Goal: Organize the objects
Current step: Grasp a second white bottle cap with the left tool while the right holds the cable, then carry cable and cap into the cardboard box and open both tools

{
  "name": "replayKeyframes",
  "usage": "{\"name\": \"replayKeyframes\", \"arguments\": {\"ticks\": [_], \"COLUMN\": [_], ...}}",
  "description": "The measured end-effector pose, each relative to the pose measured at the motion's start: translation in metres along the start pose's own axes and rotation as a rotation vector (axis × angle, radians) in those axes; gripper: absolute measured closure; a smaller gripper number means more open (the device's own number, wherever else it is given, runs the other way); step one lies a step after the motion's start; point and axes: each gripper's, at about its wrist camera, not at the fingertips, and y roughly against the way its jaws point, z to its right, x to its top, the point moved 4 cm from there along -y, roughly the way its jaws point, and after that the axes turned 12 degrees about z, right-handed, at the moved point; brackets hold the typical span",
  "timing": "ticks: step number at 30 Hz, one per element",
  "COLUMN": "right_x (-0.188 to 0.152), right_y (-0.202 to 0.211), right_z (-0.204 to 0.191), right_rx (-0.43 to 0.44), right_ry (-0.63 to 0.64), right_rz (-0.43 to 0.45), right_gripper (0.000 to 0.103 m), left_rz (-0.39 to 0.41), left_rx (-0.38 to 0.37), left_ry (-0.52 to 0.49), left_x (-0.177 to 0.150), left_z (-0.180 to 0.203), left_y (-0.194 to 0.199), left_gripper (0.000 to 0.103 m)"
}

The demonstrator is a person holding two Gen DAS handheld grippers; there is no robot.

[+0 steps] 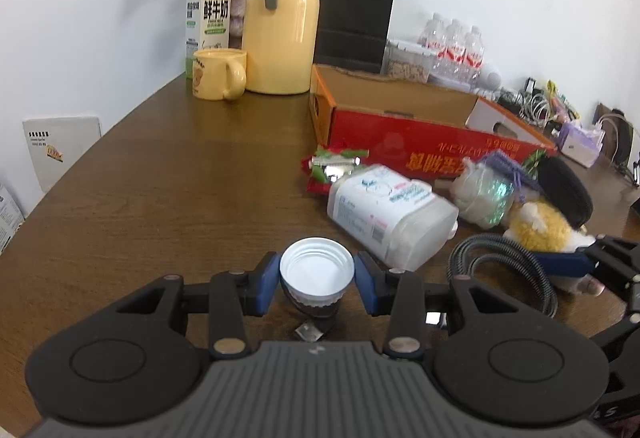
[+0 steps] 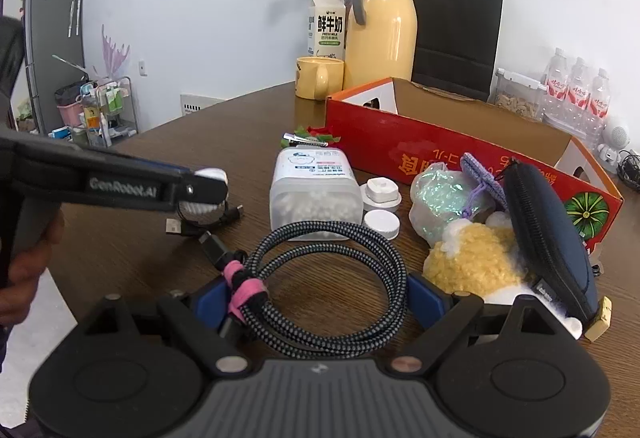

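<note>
We see the left gripper (image 1: 317, 284) with its blue pads pressed against the two sides of a small white cap (image 1: 317, 272), its open side facing up; the jaws are narrow and holding it just above the table (image 1: 160, 174). A small black cable (image 1: 310, 330) lies directly beneath the jaws. The right gripper (image 2: 316, 294) stands wide, its jaws either side of a coiled braided cable (image 2: 320, 278) without pressing it. Ahead of both jaws lies a toppled white bottle (image 1: 390, 212), and beyond it the open red box (image 1: 400, 110), which we judge to be the likely place for these items. We judge the risks as follows: the cap's round rim offers thin contact, so a tilt could let it slip; closing on the coil's edge could catch one loop only and uncoil it.
</note>
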Motion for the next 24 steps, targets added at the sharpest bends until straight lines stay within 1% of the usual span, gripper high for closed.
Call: {"name": "replayKeyframes", "arguments": {"ticks": [3,10,13,18,24], "right_x": [0.000,-0.003,-0.003,-0.005,-0.005], "right_y": [0.003,0.004,0.005,0.005,0.004], "right_z": [0.001,0.002,0.002,0.002,0.000], "right_rx": [0.002,0.006,0.008,0.010,0.016], "right_ry": [-0.003,-0.005,-0.007,-0.007,-0.004], "right_rz": [0.004,0.003,0.003,0.001,0.001], "right_gripper": [0.013,0.013,0.013,0.013,0.013], "left_rz": [-0.025,-0.017,-0.001,0.051,0.071], "left_rx": [0.010,0.025,0.017,0.009,-0.002], "left_ry": [-0.007,-0.031,-0.049,-0.052,-0.049], "left_x": [-0.007,-0.012,-0.012,-0.008,-0.003], "left_z": [0.001,0.002,0.004,0.007,0.008], "left_y": [-0.003,0.002,0.004,0.013,0.017], "left_gripper": [0.061,0.060,0.061,0.061,0.061]}}
